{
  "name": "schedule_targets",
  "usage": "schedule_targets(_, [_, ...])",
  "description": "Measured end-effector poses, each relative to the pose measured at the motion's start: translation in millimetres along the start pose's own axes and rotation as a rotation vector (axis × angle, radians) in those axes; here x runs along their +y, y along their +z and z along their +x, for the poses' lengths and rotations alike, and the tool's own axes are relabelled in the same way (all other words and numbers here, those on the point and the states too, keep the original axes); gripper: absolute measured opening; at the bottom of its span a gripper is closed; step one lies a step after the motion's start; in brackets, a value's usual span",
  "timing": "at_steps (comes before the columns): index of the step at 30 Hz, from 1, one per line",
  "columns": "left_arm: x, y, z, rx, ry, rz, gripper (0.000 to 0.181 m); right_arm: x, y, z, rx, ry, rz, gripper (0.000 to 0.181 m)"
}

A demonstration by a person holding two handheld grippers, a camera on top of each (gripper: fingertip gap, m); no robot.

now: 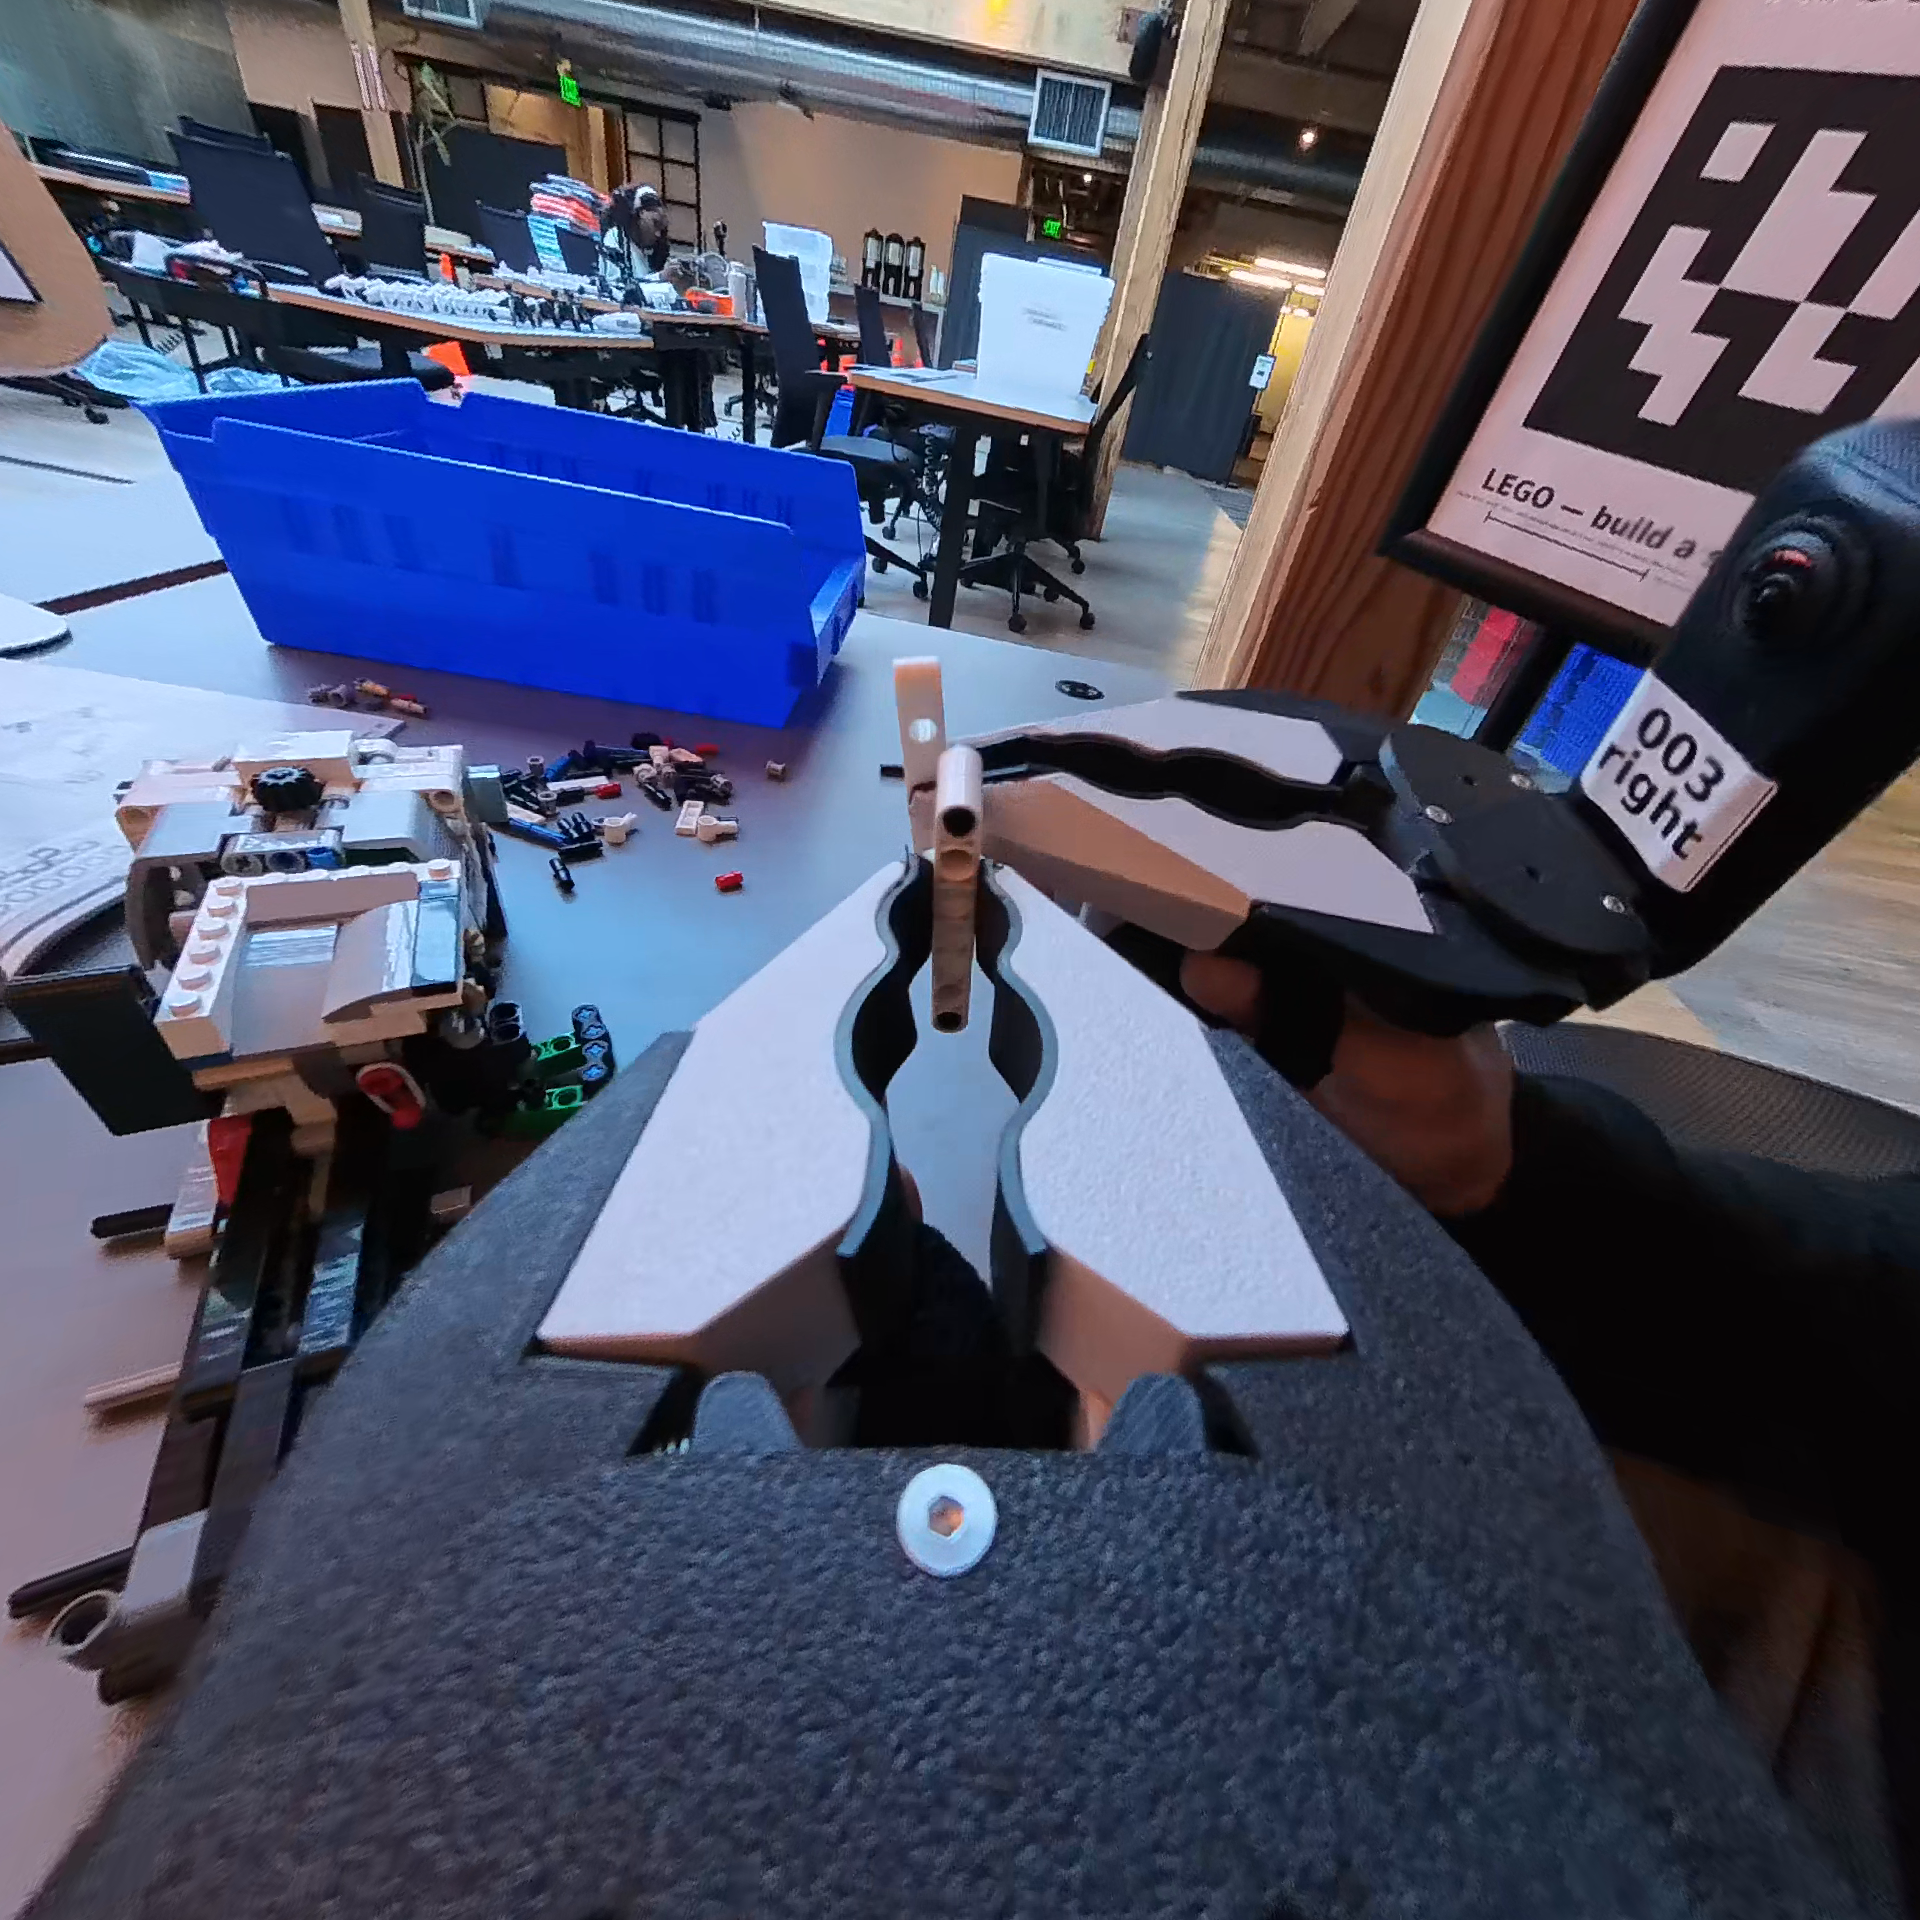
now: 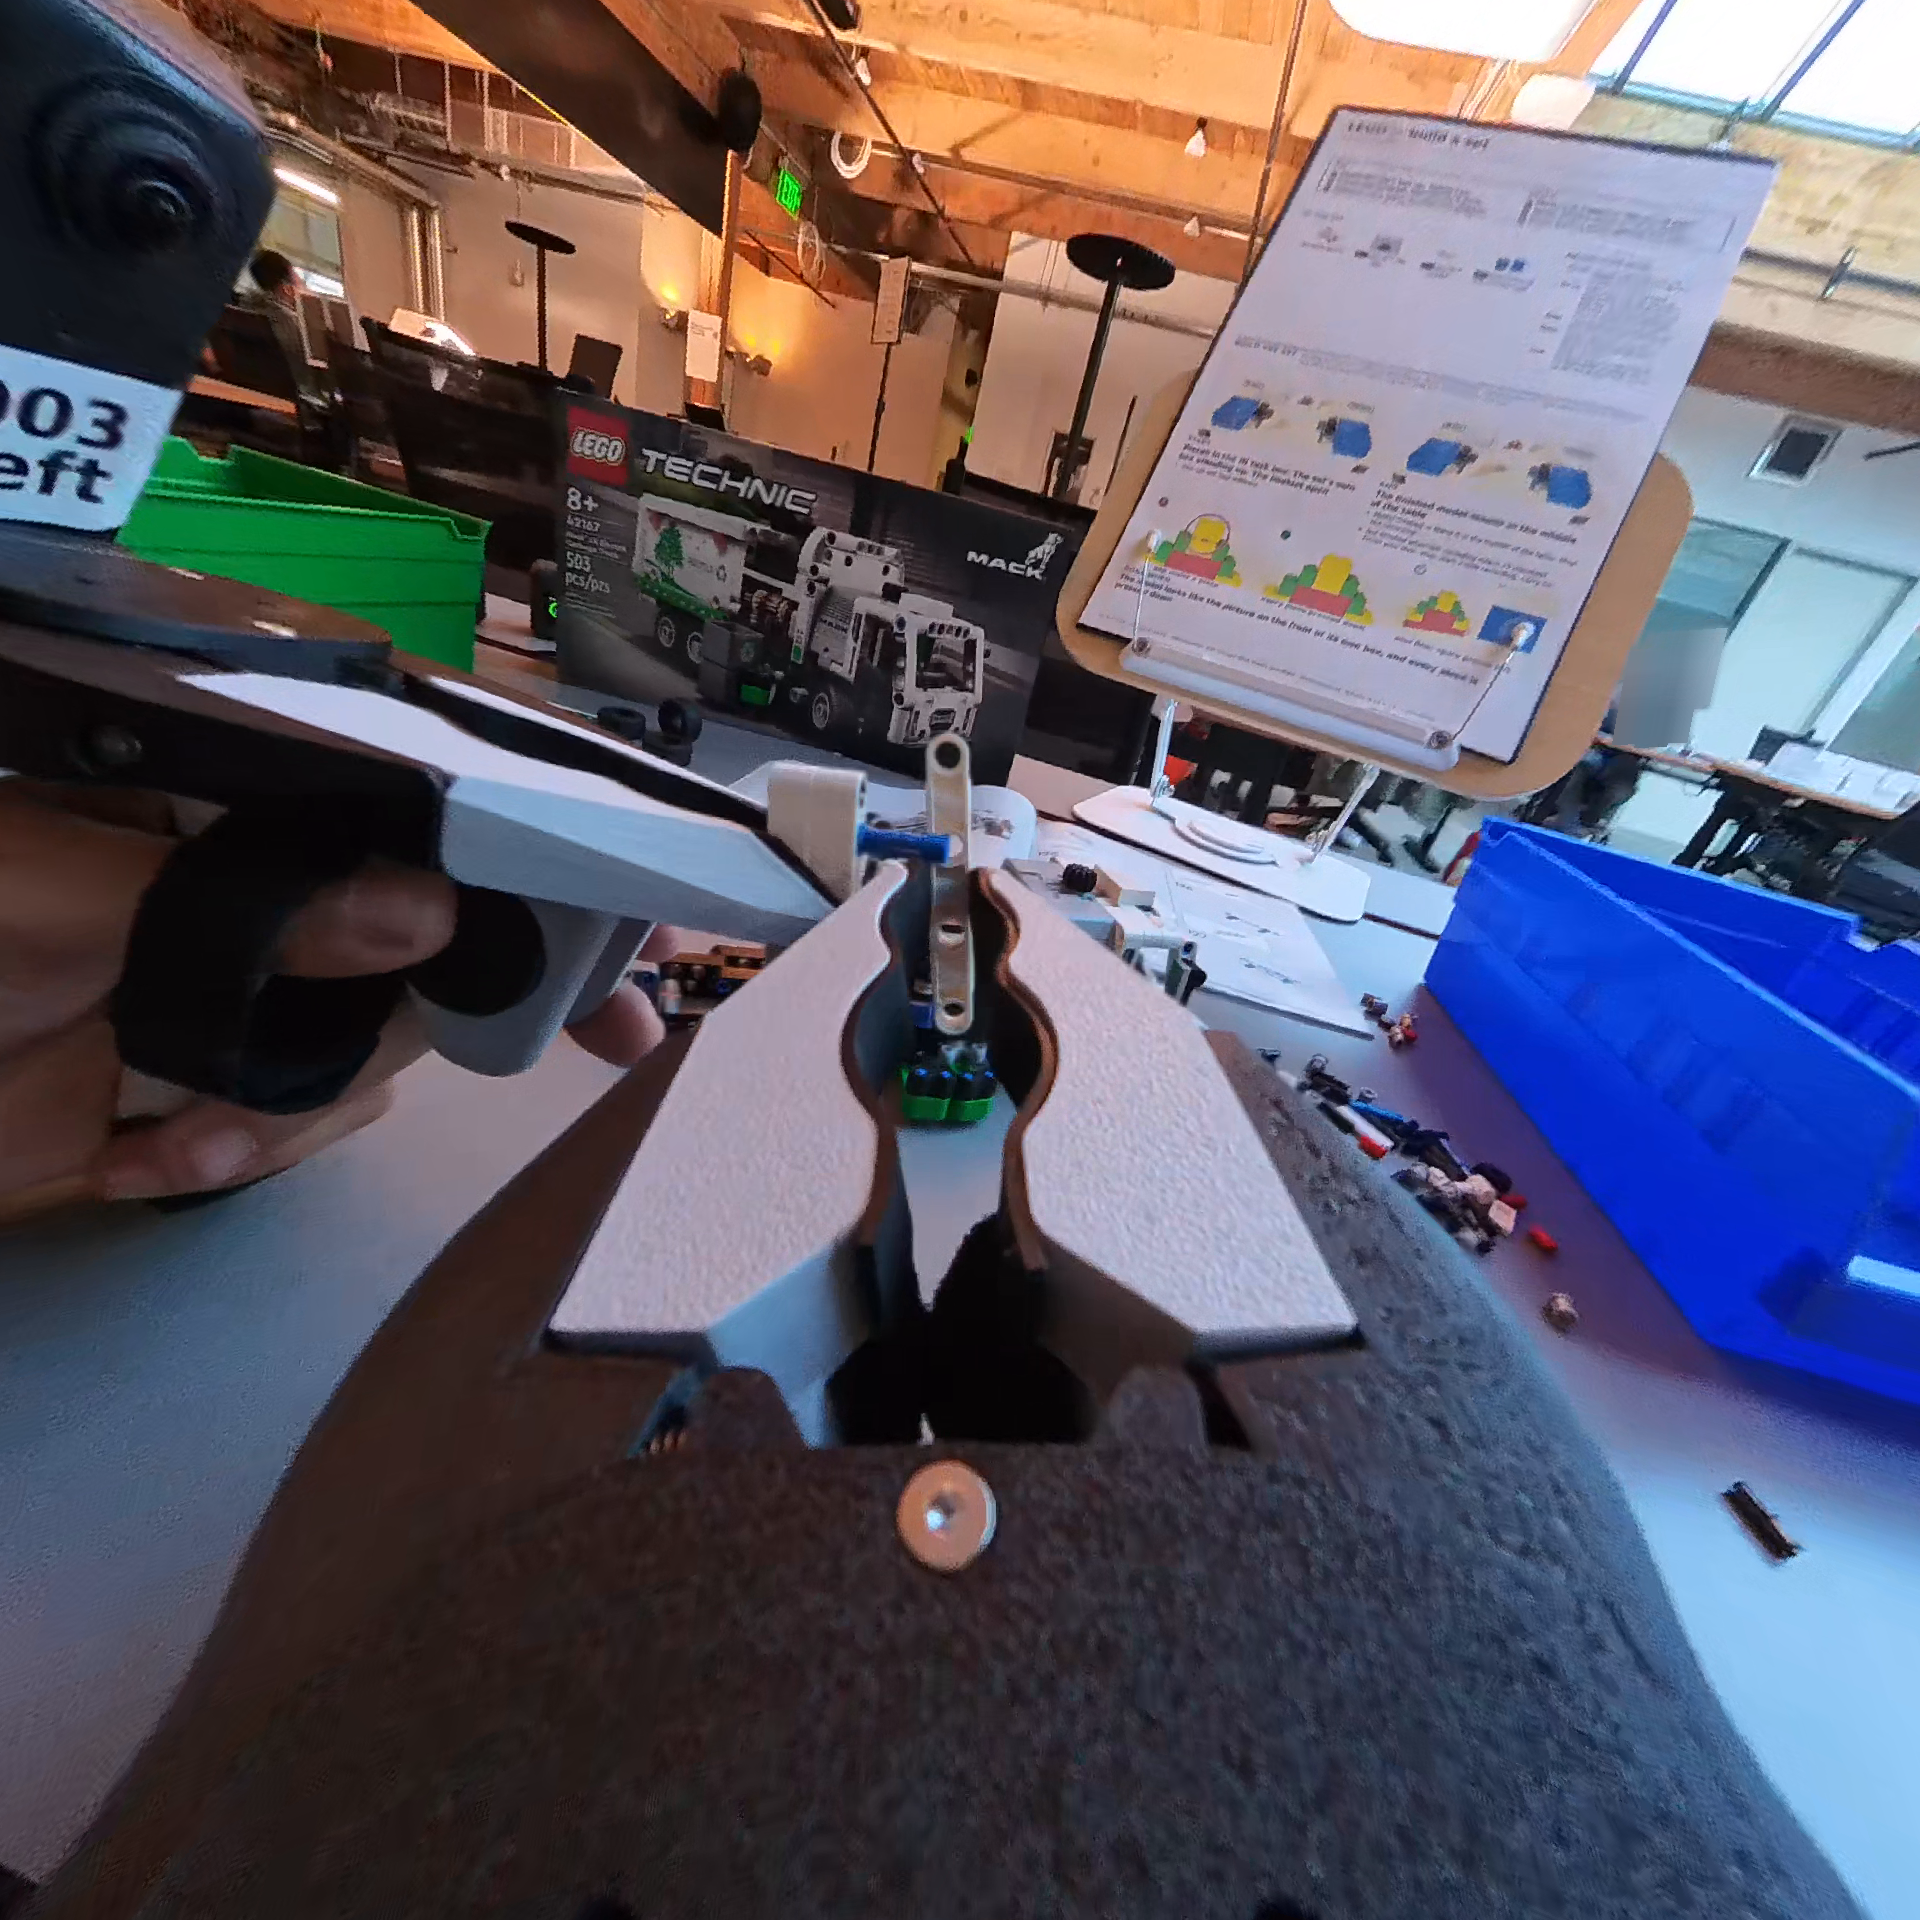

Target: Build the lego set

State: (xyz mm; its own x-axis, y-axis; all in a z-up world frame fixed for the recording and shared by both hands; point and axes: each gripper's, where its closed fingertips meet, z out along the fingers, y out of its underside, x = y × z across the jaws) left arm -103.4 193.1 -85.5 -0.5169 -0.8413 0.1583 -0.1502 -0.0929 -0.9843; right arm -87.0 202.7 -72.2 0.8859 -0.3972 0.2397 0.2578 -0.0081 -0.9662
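**Joining two white beams in mid-air**

On the left of the table [image 1: 665, 935] sits the half-built truck model [image 1: 301, 914], with loose pins [image 1: 623, 800] scattered beside the blue bin [image 1: 520, 551]. The left gripper [image 1: 951, 873] is clamped on a white beam [image 1: 954, 894]; from the right, the right gripper [image 2: 940, 883] pinches a thin white liftarm [image 2: 948, 883]. A blue pin [image 2: 902, 844] bridges them. Judged best: line the holes up squarely, then press straight along the pin without twisting.

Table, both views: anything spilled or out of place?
Yes: small loose black, tan and red Lego pieces lie scattered on the dark table beside the blue plastic bin, not in it. One black piece lies apart from the scatter.
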Motion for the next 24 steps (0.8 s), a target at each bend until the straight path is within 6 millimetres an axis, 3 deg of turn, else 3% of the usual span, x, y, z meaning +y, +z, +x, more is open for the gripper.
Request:
schedule_targets(15, [-1, -3, -12, -0.020, -0.074, 0.025, 0.006, 4, 0, 1, -0.006, 0.008, -0.026, 0.006])
schedule_targets(24, [2, -2, -15, -0.065, -0.009, 0.000, 0.006, 10, 4, 0, 0.010, -0.018, -0.073, 0.006])
